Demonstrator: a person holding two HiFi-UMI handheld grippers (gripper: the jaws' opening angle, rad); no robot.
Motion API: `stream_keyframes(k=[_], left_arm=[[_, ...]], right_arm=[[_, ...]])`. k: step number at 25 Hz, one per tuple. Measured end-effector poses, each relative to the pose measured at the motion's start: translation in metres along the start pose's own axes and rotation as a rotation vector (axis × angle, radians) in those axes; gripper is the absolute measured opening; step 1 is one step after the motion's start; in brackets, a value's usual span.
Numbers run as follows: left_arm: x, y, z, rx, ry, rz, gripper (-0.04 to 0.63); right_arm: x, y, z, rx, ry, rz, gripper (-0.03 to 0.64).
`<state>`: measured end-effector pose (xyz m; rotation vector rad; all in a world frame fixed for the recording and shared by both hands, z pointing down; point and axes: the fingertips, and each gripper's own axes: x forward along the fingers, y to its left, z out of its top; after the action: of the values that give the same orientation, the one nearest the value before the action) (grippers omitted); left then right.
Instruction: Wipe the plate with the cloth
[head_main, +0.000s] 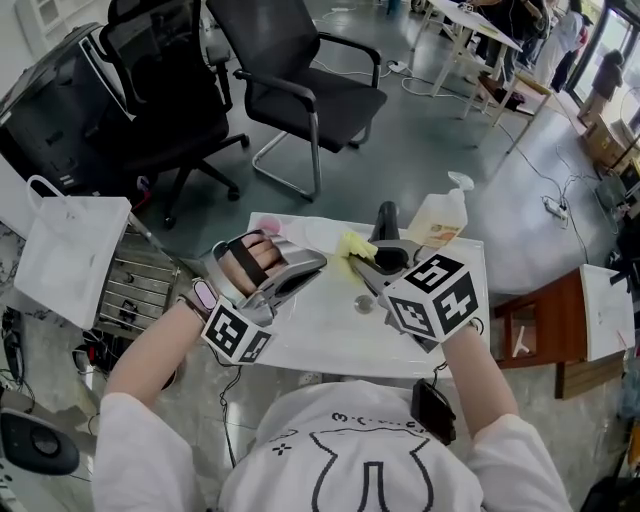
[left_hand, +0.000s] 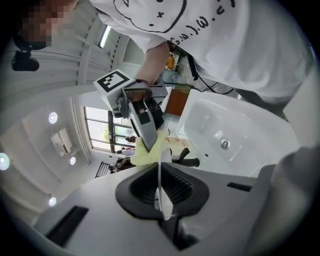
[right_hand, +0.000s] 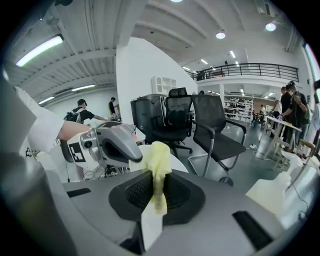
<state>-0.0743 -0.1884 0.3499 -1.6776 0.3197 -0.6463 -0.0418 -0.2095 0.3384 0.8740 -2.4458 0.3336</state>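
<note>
My left gripper (head_main: 300, 272) is shut on the rim of a white plate (right_hand: 177, 164). In the left gripper view the plate shows as a thin white edge (left_hand: 161, 175) standing upright between the jaws. My right gripper (head_main: 365, 265) is shut on a yellow cloth (head_main: 352, 247), bunched up between its fingers (right_hand: 156, 170). The cloth lies against the plate, right beside the left gripper's tip. Both grippers hang above a white sink (head_main: 320, 340). The head view hardly separates the plate from the white basin.
A black tap (head_main: 385, 220) and a pale spray bottle (head_main: 438, 218) stand at the sink's far edge, with the drain (head_main: 363, 304) below the right gripper. Black office chairs (head_main: 300, 90) stand beyond. A white bag (head_main: 70, 255) hangs at left, a wooden table (head_main: 545, 325) at right.
</note>
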Motion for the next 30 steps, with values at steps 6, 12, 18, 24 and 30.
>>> stream_keyframes(k=[6, 12, 18, 24, 30], left_arm=[[-0.004, 0.001, -0.001, 0.009, -0.002, 0.009, 0.018], [-0.006, 0.002, 0.001, 0.017, -0.015, 0.013, 0.018], [-0.008, -0.001, 0.006, 0.022, -0.027, 0.008, 0.018], [-0.009, -0.007, 0.003, -0.005, -0.017, -0.006, 0.018], [-0.010, -0.007, 0.001, -0.009, -0.016, -0.003, 0.018]], right_arm=[[0.007, -0.037, -0.022, 0.035, 0.060, -0.092, 0.048], [0.028, -0.071, -0.033, 0.064, 0.111, -0.160, 0.048], [0.048, -0.083, -0.037, 0.101, 0.138, -0.166, 0.048], [0.042, -0.081, -0.027, 0.099, 0.103, -0.162, 0.048], [0.011, -0.040, 0.014, 0.053, -0.041, -0.057, 0.048]])
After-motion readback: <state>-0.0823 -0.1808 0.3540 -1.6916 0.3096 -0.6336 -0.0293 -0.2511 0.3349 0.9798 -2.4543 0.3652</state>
